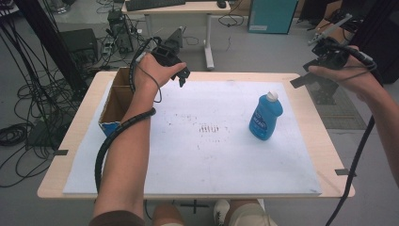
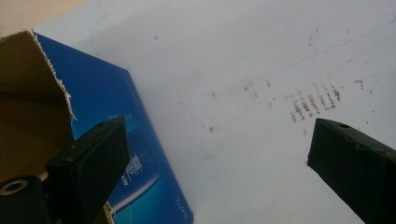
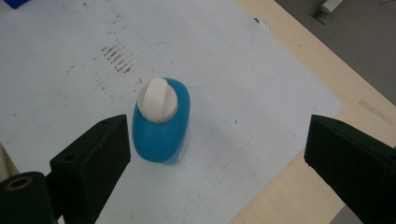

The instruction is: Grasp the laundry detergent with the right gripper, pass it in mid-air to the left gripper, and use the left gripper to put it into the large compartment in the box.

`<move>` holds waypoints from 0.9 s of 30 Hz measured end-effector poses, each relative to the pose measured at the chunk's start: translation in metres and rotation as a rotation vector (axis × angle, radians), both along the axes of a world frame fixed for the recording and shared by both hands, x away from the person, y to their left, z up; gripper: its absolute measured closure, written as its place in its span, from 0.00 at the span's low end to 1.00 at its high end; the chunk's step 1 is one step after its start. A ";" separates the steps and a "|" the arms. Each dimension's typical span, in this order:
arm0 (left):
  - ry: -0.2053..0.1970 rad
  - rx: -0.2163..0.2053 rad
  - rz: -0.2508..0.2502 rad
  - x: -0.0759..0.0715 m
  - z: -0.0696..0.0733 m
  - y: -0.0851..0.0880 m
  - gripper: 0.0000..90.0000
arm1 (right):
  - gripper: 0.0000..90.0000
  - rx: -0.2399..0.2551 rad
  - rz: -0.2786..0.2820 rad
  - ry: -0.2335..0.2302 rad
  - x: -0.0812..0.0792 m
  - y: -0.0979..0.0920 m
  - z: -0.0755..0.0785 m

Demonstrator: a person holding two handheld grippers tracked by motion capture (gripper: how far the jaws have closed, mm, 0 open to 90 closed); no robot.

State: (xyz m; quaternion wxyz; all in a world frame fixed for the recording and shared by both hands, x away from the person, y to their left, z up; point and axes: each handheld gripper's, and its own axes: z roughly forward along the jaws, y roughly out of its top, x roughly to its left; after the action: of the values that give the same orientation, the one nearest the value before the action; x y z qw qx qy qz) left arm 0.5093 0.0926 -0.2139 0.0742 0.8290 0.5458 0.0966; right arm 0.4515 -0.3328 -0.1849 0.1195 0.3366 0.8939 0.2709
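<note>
Blue bottle (image 3: 161,126) upright on white sheet (image 1: 207,155), label unreadable. Cardboard box (image 2: 28,102) cropped beside left gripper (image 2: 215,154), jaws wide, empty. Right gripper (image 3: 217,154) above bottle, wide, nothing between.

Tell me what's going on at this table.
A person holds a gripper in each hand over a table covered with a white sheet. The right gripper, open and holding nothing, hangs above a blue bottle with a white cap that stands upright on the sheet. The left gripper, also open and holding nothing, hovers beside an open cardboard box at the table's left edge. Neither gripper touches anything; the right one looks set to go for the bottle.
</note>
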 end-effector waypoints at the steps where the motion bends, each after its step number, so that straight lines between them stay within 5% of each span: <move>1: -0.003 -0.001 0.002 0.000 0.000 0.000 0.07 | 0.08 0.003 0.001 -0.005 -0.003 -0.002 -0.003; 17: 0.008 -0.001 -0.005 0.002 -0.007 0.002 0.07 | 0.06 0.090 0.022 -0.064 -0.036 -0.021 -0.042; 27: 0.006 0.004 -0.008 0.001 -0.007 0.001 0.07 | 0.05 0.137 0.015 -0.063 -0.045 -0.021 -0.083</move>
State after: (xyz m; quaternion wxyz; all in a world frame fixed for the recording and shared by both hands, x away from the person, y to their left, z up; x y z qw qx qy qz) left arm 0.5107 0.0937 -0.2210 0.0713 0.8315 0.5427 0.0949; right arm 0.4065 -0.3537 -0.2681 0.1220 0.3285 0.8716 0.3428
